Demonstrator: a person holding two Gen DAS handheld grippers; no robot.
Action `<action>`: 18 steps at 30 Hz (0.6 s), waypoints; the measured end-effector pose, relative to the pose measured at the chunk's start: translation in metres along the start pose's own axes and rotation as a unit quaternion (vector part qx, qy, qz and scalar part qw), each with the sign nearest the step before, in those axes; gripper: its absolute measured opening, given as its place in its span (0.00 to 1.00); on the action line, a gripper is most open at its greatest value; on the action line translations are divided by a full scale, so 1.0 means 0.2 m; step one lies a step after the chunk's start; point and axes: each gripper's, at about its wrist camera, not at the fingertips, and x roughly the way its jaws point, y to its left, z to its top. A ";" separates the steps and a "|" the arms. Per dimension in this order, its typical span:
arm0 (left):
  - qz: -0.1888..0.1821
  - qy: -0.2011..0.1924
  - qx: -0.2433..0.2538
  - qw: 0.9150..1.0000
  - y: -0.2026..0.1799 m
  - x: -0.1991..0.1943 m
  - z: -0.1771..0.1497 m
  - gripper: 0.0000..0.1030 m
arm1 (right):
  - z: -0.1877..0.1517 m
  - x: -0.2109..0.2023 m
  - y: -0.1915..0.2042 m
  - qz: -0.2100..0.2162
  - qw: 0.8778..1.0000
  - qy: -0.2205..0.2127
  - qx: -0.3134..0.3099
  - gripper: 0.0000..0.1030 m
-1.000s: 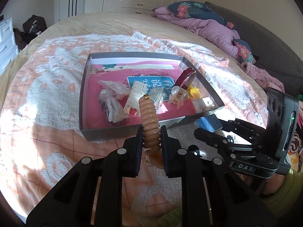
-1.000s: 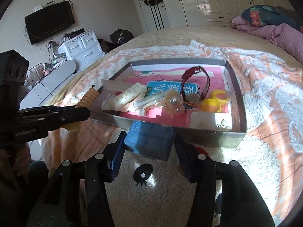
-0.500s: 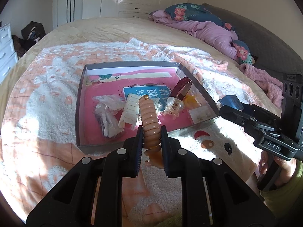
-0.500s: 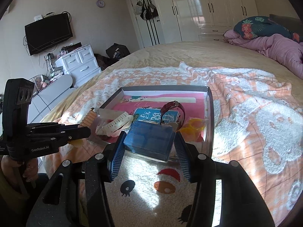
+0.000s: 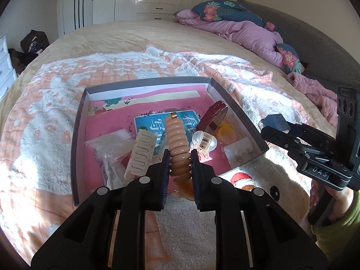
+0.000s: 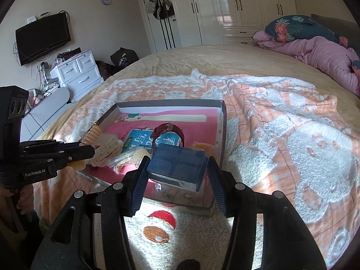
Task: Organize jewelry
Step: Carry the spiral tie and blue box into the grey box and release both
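Our left claw [image 5: 179,162] is clamped on the springy, light spiral hair tie [image 5: 177,144] over the tray [image 5: 77,139]; right claw [image 6: 177,168] pinches the rigid blue box [image 6: 178,165] by its sides.

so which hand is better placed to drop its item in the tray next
Probably left. The left gripper holds the spiral hair tie already over the tray interior; the right gripper holds the blue box at the tray's near edge.

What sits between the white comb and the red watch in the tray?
In the left wrist view, the pearl hair clip lies between white comb and red watch.
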 end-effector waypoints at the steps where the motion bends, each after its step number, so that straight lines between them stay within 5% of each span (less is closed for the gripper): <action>1: 0.002 0.001 0.000 1.000 0.00 0.02 0.01 0.10 | 0.00 0.02 0.00 -0.001 1.000 0.002 -0.001 0.49; 18: -0.003 0.017 0.006 1.000 0.04 0.16 0.05 0.11 | 0.03 0.22 0.04 -0.006 0.999 0.039 -0.009 0.49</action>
